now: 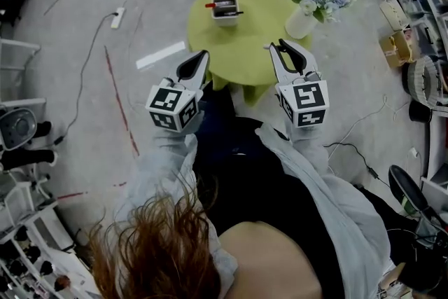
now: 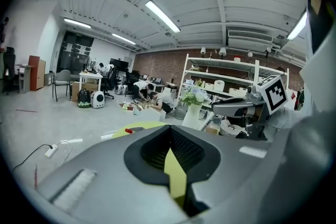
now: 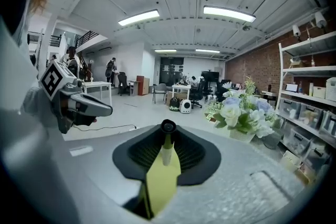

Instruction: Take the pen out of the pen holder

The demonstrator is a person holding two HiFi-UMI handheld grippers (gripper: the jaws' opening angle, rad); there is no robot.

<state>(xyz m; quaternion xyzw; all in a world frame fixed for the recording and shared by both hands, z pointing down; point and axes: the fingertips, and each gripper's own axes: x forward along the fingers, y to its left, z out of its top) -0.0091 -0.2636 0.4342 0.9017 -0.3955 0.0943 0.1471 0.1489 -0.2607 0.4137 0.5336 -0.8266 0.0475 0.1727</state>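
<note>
A white pen holder (image 1: 225, 10) stands at the far side of the round green table (image 1: 241, 52), with a red pen (image 1: 212, 5) and a dark pen in it. My right gripper (image 1: 278, 47) hovers over the table's near right edge, shut on a pen (image 3: 167, 145) with a black end that sticks out past the fingertips. My left gripper (image 1: 201, 54) is level with it over the near left edge, shut and empty. In the left gripper view the jaws hide the holder. Each gripper shows in the other's view: the right gripper (image 2: 231, 107) and the left gripper (image 3: 100, 109).
A white vase of flowers (image 1: 308, 7) stands on the table's right side, close to my right gripper. A power strip (image 1: 117, 16) with its cable lies on the floor at the left. Shelves and boxes (image 1: 399, 45) line the right wall.
</note>
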